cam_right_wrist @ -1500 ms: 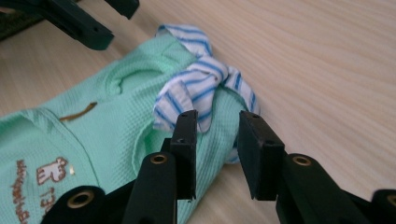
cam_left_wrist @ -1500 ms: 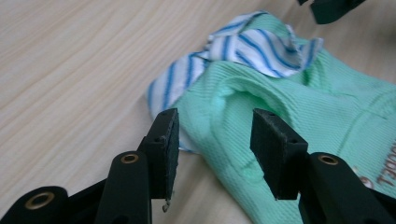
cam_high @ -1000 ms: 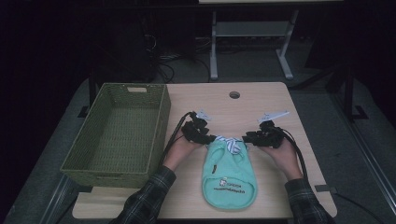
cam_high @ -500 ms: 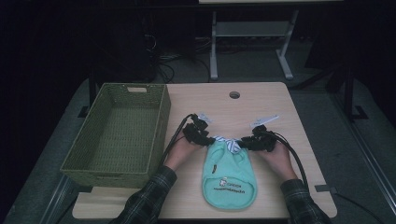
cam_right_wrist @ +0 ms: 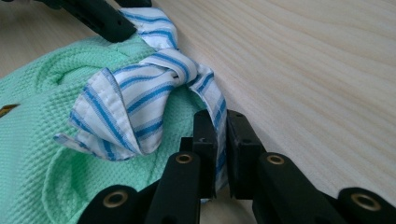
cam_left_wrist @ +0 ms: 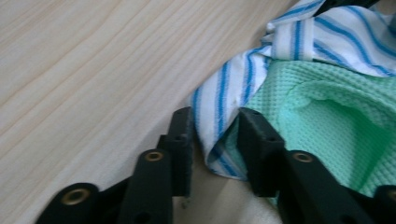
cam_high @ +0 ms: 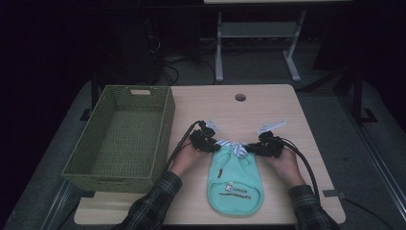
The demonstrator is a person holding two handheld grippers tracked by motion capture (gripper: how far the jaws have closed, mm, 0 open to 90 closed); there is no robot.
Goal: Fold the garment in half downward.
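At the left of the high view a woven green rectangular basket (cam_high: 122,136) stands on the pale wood worktop (cam_high: 287,115), open side up. Just right of it, near the frame's centre, the left gripper (cam_high: 210,143) rests at the upper left corner of a small mint-green waffle-knit garment (cam_high: 235,179) with a blue-and-white striped collar (cam_high: 233,146). The garment lies flat in the lower middle of the frame, collar toward the far edge, rounded hem toward the person, with a small printed logo near the hem.

In the left gripper view the jaws have just been closing; the striped collar edge (cam_left_wrist: 219,126) stands folded between them, the left one close against the cloth, but a gap shows on the right side, so the pads do not yet pinch it.

At the right of the garment the right gripper (cam_high: 256,147) sits at the collar's other end. In the right gripper view its jaws have also just been closing and are clamped tight on a thin strip of the striped collar (cam_right_wrist: 140,102), which bunches into a knot-like fold above the green knit (cam_right_wrist: 42,140).
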